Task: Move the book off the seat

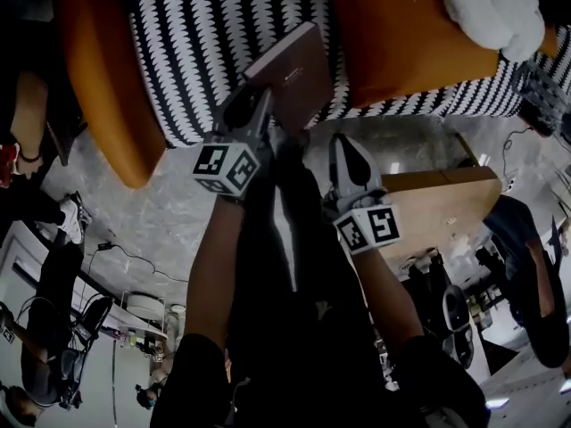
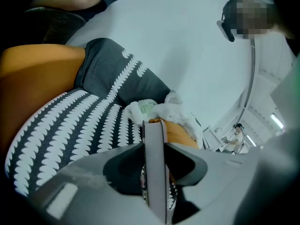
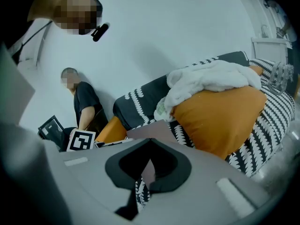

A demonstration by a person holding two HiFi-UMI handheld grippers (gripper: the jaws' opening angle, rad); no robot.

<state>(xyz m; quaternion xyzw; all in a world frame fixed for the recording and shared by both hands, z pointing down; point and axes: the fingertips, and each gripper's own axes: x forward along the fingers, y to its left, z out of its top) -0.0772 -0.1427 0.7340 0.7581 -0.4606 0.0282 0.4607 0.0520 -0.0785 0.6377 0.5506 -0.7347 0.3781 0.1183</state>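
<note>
While the left gripper [image 1: 258,103] reaches over the front edge of the sofa, its fingers [image 2: 124,168] are clamped on the book [image 1: 293,71], one pad pressed against each cover. In the left gripper view the book [image 2: 154,168] stands edge-on between them, its spine end toward the camera. From the head view, the book shows a brownish cover and tilts above the black-and-white patterned seat [image 1: 192,47], near the seat's front edge; whether its far corner touches the fabric I cannot tell. An orange cushion [image 1: 406,38] lies on the seat just to the right of the book, with a white blanket [image 1: 486,7] heaped on top of it. Another orange cushion [image 1: 103,83] sits at the seat's left end. The right gripper [image 1: 343,144] hangs beside the left one, lower and over the grey floor [image 1: 161,230], apart from the book. Its fingers [image 3: 117,165] meet at the tips and grip nothing. In the right gripper view a person [image 3: 84,104] in a dark shirt sits beyond the sofa's far end.
</note>
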